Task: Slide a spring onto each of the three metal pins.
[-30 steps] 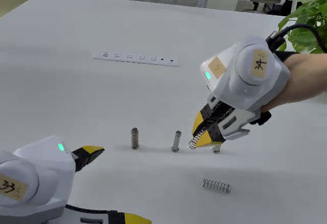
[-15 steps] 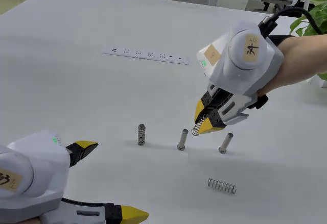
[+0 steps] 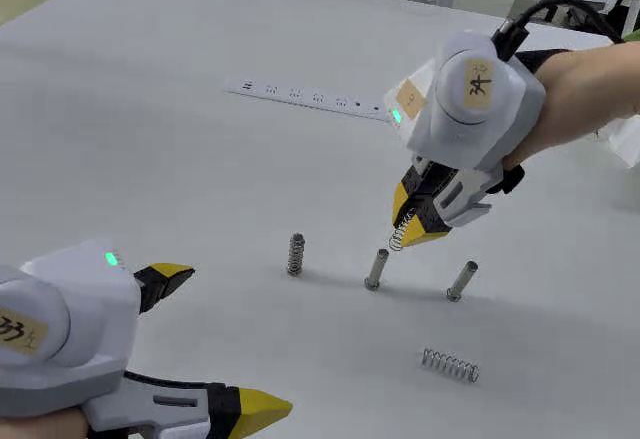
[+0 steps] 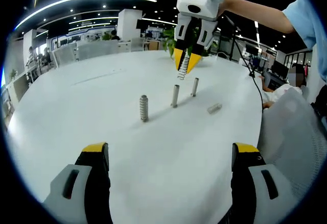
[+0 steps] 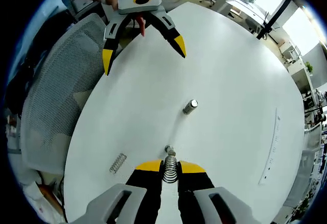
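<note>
At the near left the left gripper hangs low over the white table, its yellow-tipped jaws spread wide with nothing between them (its own view shows bare tabletop in the gap). Beyond it stand the three pins in a row across the table. The leftmost pin stands upright and already wears a fitted spring along nearly its whole height. Next to the right, the middle pin is bare and leans a little in the head view. Just above it and slightly to its right is the right gripper, pointing down at the table, its jaws clenched on a held spring that sticks out below the fingertips. The lower end of that spring is close over the top of the middle pin; the left gripper view shows a small gap between the two. In the right gripper view the pin's round top sits just past the spring's end. Farther right the third pin is bare too. In front of it, nearer the person, a loose spring lies flat on the table, apart from all three pins. A white power strip lies across the far side of the table
</note>
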Demonstrator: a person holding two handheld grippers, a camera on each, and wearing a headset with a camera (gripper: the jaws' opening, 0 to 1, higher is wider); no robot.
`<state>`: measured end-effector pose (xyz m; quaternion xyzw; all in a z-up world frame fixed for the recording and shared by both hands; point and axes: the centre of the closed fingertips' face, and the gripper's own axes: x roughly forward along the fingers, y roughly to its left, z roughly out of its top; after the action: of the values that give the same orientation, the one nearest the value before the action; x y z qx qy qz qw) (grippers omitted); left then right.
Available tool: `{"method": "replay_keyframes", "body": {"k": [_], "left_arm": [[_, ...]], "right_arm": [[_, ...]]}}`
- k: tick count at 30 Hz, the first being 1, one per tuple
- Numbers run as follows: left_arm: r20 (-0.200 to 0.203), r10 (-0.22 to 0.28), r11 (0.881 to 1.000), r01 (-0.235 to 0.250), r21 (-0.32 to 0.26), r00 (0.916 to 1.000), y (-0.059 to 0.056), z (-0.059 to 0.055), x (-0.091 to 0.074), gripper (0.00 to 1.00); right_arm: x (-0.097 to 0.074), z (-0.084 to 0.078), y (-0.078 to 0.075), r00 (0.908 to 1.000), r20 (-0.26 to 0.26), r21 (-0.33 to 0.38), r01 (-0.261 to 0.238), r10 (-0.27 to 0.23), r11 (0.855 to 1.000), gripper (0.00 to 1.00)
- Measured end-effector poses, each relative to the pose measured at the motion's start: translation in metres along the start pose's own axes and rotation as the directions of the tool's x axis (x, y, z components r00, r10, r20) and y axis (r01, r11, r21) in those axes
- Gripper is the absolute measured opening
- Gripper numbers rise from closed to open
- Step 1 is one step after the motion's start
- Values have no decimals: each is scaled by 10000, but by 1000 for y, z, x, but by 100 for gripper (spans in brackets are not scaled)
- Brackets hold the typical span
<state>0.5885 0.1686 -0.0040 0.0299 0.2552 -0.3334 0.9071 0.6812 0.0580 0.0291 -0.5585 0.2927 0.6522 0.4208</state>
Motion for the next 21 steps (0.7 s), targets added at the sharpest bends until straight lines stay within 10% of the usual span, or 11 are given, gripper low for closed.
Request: {"method": "replay_keyframes", "body": {"k": [21], "left_arm": [[-56, 13, 9997, -14, -237, 10000, 3, -7, -2, 99]], "right_arm": [[12, 1, -7, 9976, -563, -415, -428, 404, 9982, 7]]}}
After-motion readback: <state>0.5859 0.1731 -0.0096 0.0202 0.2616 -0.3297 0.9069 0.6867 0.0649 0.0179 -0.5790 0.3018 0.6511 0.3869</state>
